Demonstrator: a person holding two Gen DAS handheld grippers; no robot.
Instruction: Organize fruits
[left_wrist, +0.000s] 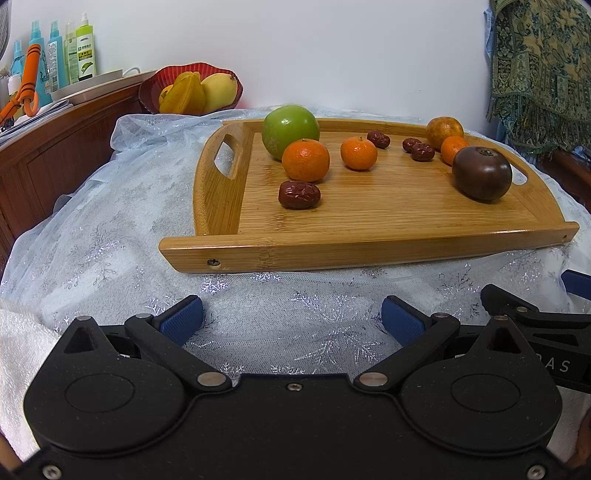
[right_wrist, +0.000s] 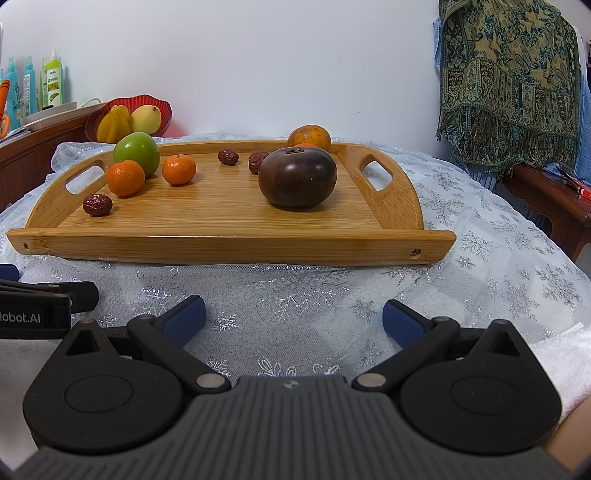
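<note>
My left claw and right claw hung spread, empty, above the snowflake-clothed worktop. Fruits sat on the wooden tray; the dark fruit half hid an orange behind.

Fruits lie scattered on the tray (bowl behind its left end), both tools before it.

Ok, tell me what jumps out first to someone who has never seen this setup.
The wooden tray on the snowflake cloth draws the eye, with fruit scattered over it: a big green apple at its far left and a dark purple-brown fruit near its right handle. Behind, a red bowl holds yellow fruit. Both grippers, left and right, sit open and empty in front of the tray.
</note>
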